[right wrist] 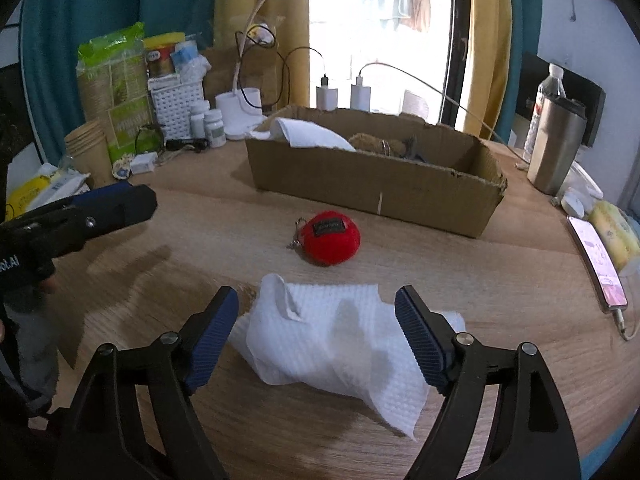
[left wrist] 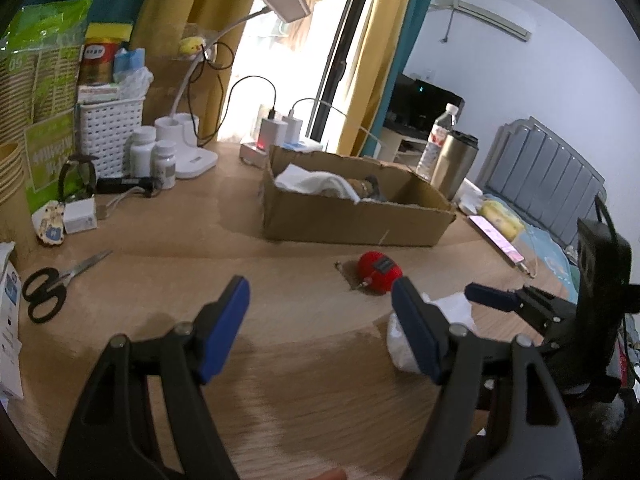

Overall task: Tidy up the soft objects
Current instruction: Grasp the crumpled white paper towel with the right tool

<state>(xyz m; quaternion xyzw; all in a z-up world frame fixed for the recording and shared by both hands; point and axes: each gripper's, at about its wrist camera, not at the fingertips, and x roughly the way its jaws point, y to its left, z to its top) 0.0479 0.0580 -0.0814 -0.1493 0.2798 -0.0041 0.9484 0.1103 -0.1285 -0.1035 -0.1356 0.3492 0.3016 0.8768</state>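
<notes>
Hovering low over the wooden bench point(right wrist: 460, 280), both tools sit with their fingers spread and nothing between them. Furthest left, the left tool point(left wrist: 320, 328) faces bare wood, its blue pads wide apart; it looks parked as a spare, since nothing soft lies in its reach. Next along, the crumpled white paper towel point(right wrist: 332, 340) lies flat on the bench directly ahead of the right tool point(right wrist: 316, 336), whose open pads straddle the towel's raised folds without visibly touching them. That framing suggests a pinch on the bunched middle, where the sheet offers bulk to grip rather than a thin edge. Just beyond the towel rests the red plush ball point(right wrist: 331, 237), its metal keychain clip trailing to its left; it is apart from the towel and near the front wall of the cardboard box point(right wrist: 360, 184). The box sits further back and already contains a white cloth point(right wrist: 312, 134) and a brown plush toy point(right wrist: 376, 143), so it is likely the collection point. Two soft items seem left to move, the towel probably first.
</notes>
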